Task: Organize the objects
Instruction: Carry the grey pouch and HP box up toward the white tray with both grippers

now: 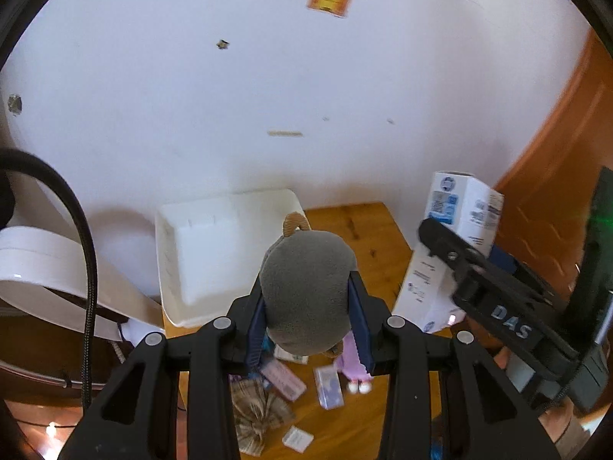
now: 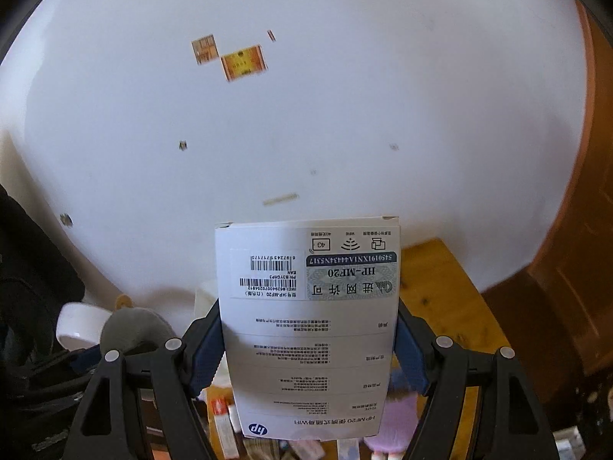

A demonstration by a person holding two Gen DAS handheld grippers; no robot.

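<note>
1. Left wrist view showed the left gripper closed on a grey plush, held above the table; the white tray lay just beyond.
2. Right gripper clamped a white box, lifted clear.
3. Judgement: lower each squarely into the tray; release only once seated.
4. Small packets and a doll cluttered the table below; the box stood near the plush's path.

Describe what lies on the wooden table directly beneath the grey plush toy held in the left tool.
Beneath the grey plush toy lie small boxes, a doll in purple and a patterned item on the wooden table. The toy covers whatever sits directly under its body.
</note>
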